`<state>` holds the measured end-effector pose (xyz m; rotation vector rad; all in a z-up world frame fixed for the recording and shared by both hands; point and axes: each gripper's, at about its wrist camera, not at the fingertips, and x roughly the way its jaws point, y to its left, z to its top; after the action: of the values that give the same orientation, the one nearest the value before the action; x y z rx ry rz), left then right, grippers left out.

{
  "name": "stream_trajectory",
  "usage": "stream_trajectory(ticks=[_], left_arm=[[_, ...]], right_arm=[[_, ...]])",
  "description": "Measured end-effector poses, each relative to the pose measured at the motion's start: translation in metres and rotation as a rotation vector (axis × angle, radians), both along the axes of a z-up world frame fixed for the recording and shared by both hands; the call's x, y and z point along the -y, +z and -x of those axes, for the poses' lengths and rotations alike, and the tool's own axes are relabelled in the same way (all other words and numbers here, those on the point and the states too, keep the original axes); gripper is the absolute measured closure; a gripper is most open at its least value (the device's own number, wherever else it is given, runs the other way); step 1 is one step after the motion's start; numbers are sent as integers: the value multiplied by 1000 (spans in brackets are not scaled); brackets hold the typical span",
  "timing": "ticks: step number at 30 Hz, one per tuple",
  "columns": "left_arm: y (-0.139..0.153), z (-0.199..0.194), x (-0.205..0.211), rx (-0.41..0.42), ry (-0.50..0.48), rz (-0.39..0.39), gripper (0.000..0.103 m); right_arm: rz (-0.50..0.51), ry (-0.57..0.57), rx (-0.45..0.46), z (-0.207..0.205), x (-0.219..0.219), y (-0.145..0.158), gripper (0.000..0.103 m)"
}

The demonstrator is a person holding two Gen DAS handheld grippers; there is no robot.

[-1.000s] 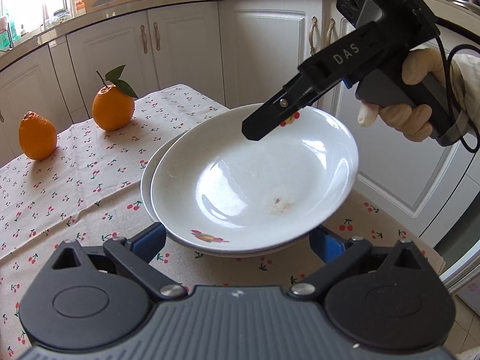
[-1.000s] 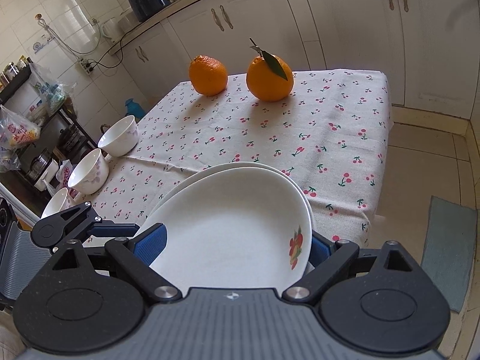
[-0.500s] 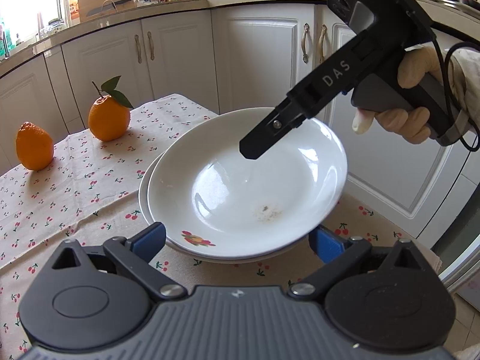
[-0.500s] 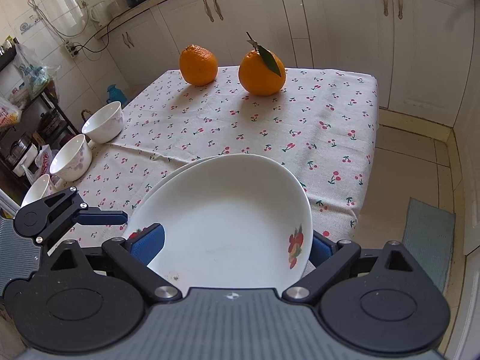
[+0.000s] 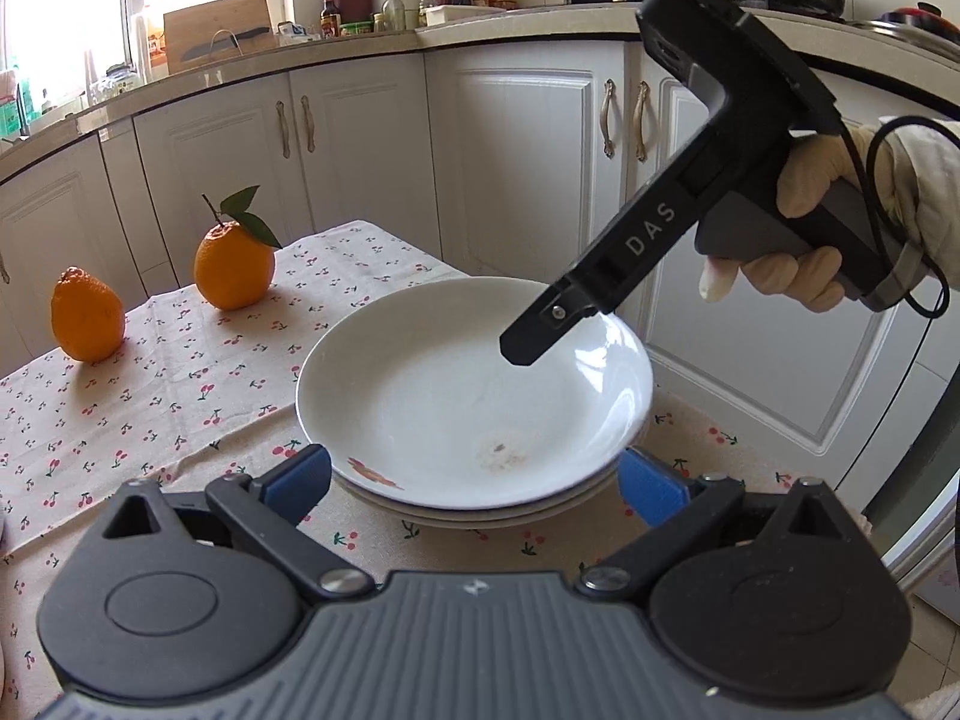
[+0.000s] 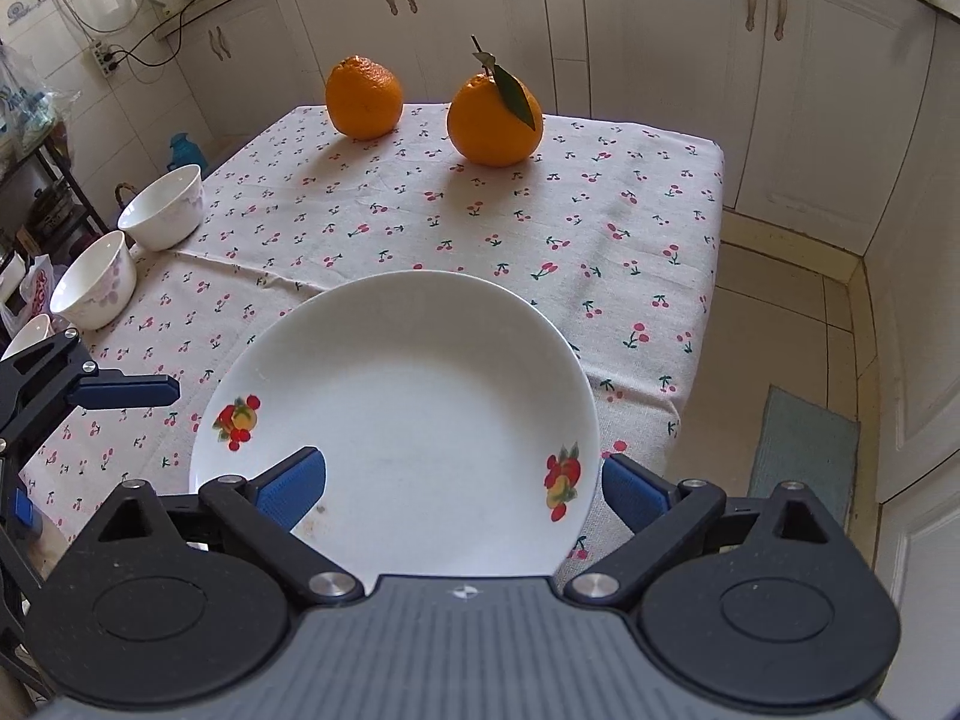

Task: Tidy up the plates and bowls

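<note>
A white plate with fruit prints [image 5: 456, 396] lies on top of a stack of plates [image 5: 510, 510] on the cherry-print tablecloth; it also shows in the right wrist view [image 6: 414, 414]. My left gripper [image 5: 474, 474] is open with its blue fingers either side of the stack's near edge. My right gripper [image 6: 462, 480] is open, its fingers straddling the top plate's near rim; from the left wrist view its finger [image 5: 540, 336] hangs over the plate. White bowls [image 6: 162, 207] [image 6: 96, 282] stand at the table's left edge.
Two oranges [image 6: 363, 96] [image 6: 495, 120] sit at the far side of the table [image 6: 630, 228]. White cabinets [image 5: 528, 156] ring the room. The floor and a mat [image 6: 804, 456] lie beyond the table's right edge.
The top plate has come down from a tilt and now lies flat and centred on the stack. The right gripper has drawn back and up; both views have pulled back slightly.
</note>
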<state>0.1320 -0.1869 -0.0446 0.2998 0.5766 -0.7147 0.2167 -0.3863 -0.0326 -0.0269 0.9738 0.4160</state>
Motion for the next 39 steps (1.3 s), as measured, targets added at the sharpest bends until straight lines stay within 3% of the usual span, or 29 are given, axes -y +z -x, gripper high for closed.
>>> stream_trajectory(ticks=[10,24,34,39], left_arm=[[5,2,-16,15,28,20,1],[12,10,-54,17,79,52,1],[22,31,-136,44,227,65,1],[22,45,-180,50,298,47,1]], right_arm=[[91,-44,84,24,-18,18,0],[200,-119,217,77,-86,10,0],[136,-103,304,87,-147,23,0],[137,-13,346,89,-190,23,0]])
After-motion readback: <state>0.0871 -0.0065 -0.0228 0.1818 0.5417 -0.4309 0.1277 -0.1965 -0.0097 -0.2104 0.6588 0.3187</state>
